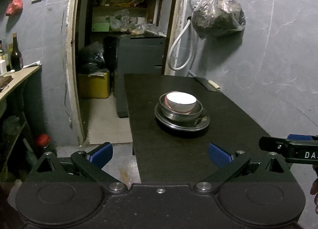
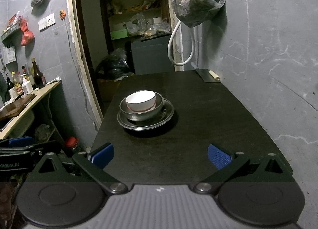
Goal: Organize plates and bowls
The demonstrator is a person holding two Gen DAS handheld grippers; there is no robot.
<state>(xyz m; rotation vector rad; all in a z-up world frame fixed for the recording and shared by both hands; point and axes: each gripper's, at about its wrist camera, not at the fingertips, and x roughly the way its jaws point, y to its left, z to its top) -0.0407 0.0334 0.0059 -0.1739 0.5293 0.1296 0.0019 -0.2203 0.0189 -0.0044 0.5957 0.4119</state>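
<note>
The white bowl (image 2: 142, 100) is seen nested in the steel bowl (image 2: 139, 112) on the plate (image 2: 167, 114), mid-table (image 2: 218, 129). Both tools, left (image 1: 160, 154) and right (image 2: 160, 155), are held apart, empty. Stacking seems finished; withdrawal is probably called for.

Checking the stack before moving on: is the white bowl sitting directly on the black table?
No, the white ceramic bowl sits inside a steel bowl on a round steel plate.
</note>
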